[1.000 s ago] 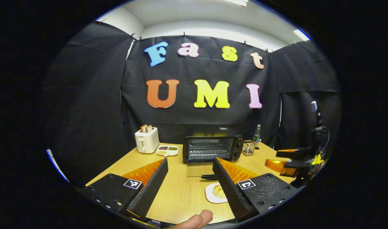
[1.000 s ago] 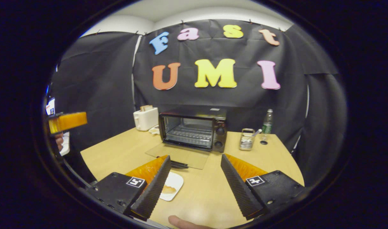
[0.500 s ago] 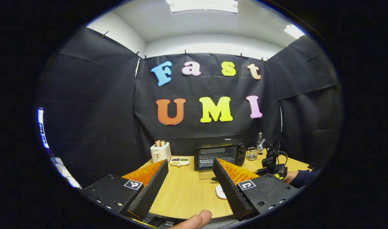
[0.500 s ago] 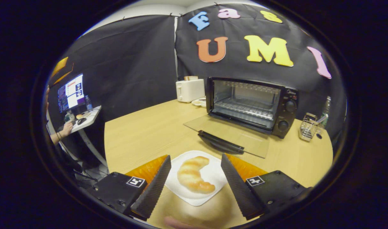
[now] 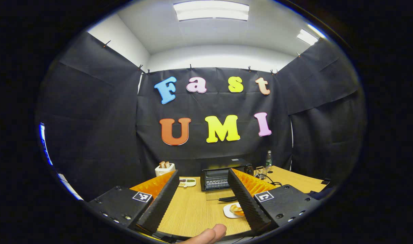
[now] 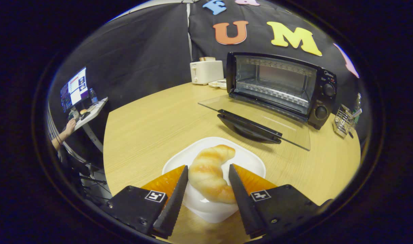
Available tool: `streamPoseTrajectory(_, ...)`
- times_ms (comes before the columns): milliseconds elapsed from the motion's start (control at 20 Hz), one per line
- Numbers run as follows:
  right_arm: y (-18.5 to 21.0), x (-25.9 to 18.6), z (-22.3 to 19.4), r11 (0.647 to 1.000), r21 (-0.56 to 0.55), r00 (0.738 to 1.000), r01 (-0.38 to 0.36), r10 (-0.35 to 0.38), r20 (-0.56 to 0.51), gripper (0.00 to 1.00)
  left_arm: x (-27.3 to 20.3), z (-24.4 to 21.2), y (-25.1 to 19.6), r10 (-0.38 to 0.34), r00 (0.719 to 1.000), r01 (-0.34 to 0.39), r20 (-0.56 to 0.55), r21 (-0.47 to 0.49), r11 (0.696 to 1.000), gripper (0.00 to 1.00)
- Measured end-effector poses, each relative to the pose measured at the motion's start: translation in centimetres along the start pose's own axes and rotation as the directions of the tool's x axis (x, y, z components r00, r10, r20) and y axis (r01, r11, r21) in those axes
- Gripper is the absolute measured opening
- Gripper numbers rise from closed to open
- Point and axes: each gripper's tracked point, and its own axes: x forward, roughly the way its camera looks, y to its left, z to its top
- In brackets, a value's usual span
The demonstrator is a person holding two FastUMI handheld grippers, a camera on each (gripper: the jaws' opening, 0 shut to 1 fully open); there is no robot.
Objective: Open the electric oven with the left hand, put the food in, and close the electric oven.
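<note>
In the right gripper view, the right gripper [image 6: 206, 189] brackets the golden curved croissant [image 6: 210, 174], its fingers [image 6: 174, 200] narrowed to lie just beside the pastry on each side; whether they actually press on it cannot be told. The croissant lies on a white square plate [image 6: 250, 161] resting on the light wooden desk [image 6: 145, 135]. At one o'clock from the plate stands the black electric oven [image 6: 282, 84], its glass door [image 6: 260, 120] folded down flat toward the plate, wire rack visible inside. A white toaster [image 6: 206, 71] sits at eleven o'clock, and a wire basket [image 6: 343, 120] at two o'clock.

In the left gripper view, the left gripper [image 5: 201, 200] is held back from the desk [image 5: 193, 210] with its fingers [image 5: 160, 200] spread wide and holding nothing. The oven [image 5: 215, 174] is far off at twelve o'clock, and the plated croissant [image 5: 236, 210] lies just beside the right-hand finger.
</note>
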Motion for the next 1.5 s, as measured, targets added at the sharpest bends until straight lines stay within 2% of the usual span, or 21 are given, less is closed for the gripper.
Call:
streamPoseTrajectory(50,0.2,-0.1,0.0,1.0,0.02,1.0,-0.001,0.001,-0.003,0.7,0.0,-0.3,-0.1,0.002,1.0,-0.002,-0.003,-0.004,1.0,0.95)
streamPoseTrajectory(100,0.3,-0.1,-0.1,0.999,0.049,1.0,-0.001,0.001,-0.008,0.66,0.1,-0.5,-0.1,0.006,1.0,-0.006,-0.008,-0.015,1.0,0.89)
streamPoseTrajectory(150,0.4,-0.1,0.0,0.997,0.08,1.0,-0.003,0.004,-0.011,0.61,0.2,-0.8,0.0,0.01,1.0,-0.01,-0.016,-0.024,1.0,0.96)
streamPoseTrajectory(250,0.2,-0.7,0.8,0.992,0.127,1.0,-0.002,0.0,0.015,0.56,0.5,-1.1,0.4,0.018,1.0,-0.019,-0.025,-0.038,0.999,0.95)
streamPoseTrajectory(600,-2.7,-3.3,6.6,0.969,0.246,0.989,-0.008,-0.029,0.148,0.56,2.0,-2.7,-0.3,-0.008,0.998,0.006,-0.057,-0.026,1.0,0.95)
streamPoseTrajectory(850,-6.0,-2.1,11.5,0.937,0.35,0.973,0.007,-0.087,0.213,0.58,4.5,-3.3,0.1,-0.009,0.997,0.005,-0.074,-0.051,0.999,0.95)
streamPoseTrajectory(950,-7.0,-1.3,13.8,0.924,0.382,0.961,0.005,-0.11,0.253,0.55,5.8,-3.9,0.4,-0.001,0.995,-0.004,-0.095,-0.056,0.998,0.95)
streamPoseTrajectory(1100,-8.9,0.5,17.1,0.889,0.458,0.939,0.009,-0.165,0.302,0.56,7.4,-4.9,0.8,0.002,0.992,-0.01,-0.129,-0.06,0.998,0.96)
streamPoseTrajectory(1200,-10.2,2.6,18.0,0.869,0.492,0.931,0.054,-0.222,0.289,0.54,8.5,-5.5,1.1,0.001,0.99,-0.01,-0.143,-0.061,0.998,0.96)
streamPoseTrajectory(1300,-11.4,4.0,19.2,0.843,0.533,0.912,0.079,-0.277,0.303,0.55,9.2,-5.8,1.6,0.014,0.988,-0.024,-0.151,-0.064,0.998,0.96)
streamPoseTrajectory(1500,-14.4,7.1,21.9,0.751,0.654,0.855,0.089,-0.394,0.336,0.56,10.7,-6.7,2.1,0.01,0.988,-0.026,-0.157,-0.099,0.995,0.95)
